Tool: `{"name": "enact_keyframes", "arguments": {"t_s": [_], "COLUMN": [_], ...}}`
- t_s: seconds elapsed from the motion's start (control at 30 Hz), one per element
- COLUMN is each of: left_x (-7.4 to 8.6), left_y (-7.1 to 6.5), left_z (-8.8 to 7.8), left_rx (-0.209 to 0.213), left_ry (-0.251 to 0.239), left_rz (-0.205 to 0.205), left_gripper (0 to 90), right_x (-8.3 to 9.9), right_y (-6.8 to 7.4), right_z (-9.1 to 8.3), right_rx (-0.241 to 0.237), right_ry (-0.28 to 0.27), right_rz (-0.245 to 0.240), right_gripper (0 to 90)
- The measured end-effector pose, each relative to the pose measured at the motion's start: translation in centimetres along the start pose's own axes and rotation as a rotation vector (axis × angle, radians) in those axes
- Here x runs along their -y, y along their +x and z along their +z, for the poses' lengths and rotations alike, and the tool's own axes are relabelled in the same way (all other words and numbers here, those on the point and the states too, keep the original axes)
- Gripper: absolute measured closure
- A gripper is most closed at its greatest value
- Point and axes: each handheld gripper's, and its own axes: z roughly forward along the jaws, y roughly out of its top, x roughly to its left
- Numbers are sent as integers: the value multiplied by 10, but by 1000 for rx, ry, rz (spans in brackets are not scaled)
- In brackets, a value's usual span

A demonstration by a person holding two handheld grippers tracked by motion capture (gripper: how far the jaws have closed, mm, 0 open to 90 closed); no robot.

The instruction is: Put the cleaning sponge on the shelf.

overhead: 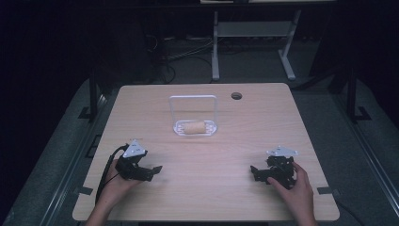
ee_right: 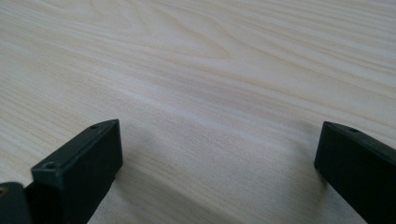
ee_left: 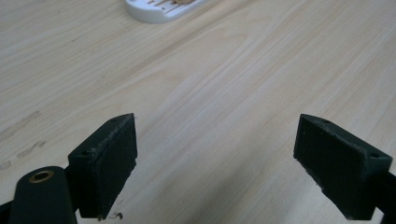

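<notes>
Table [overhead: 207, 197] is spanning mid-frame. Stand [overhead: 194, 127] is sitting at upper centre, roll [overhead: 194, 127] lying in its base. Left gripper [overhead: 146, 170] is resting lower left, right gripper [overhead: 261, 173] lower right, well apart.

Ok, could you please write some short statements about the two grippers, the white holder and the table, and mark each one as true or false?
1. The left gripper is open. True; its jaws stand wide apart with bare wood between them.
2. The right gripper is closed on a roll. False; it is open and holds nothing.
3. A tan roll lies in the white holder. True.
4. The white holder stands at the table's near edge. False; it stands in the farther half of the table.
5. Both grippers touch the holder. False; both are apart from it, nearer the person.
</notes>
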Motion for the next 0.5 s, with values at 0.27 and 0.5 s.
{"name": "enact_keyframes", "arguments": {"t_s": [0.27,0.5], "left_x": [12,24], "left_y": [-1,-2], "left_z": [-7,-11], "left_rx": [-12,-23], "left_ry": [6,15], "left_rz": [-11,-14], "left_gripper": [131,131], "right_x": [0,0], "right_y": [0,0], "right_z": [0,0], "right_rx": [0,0], "right_ry": [0,0], "right_rz": [3,3], "right_gripper": [5,5]}}
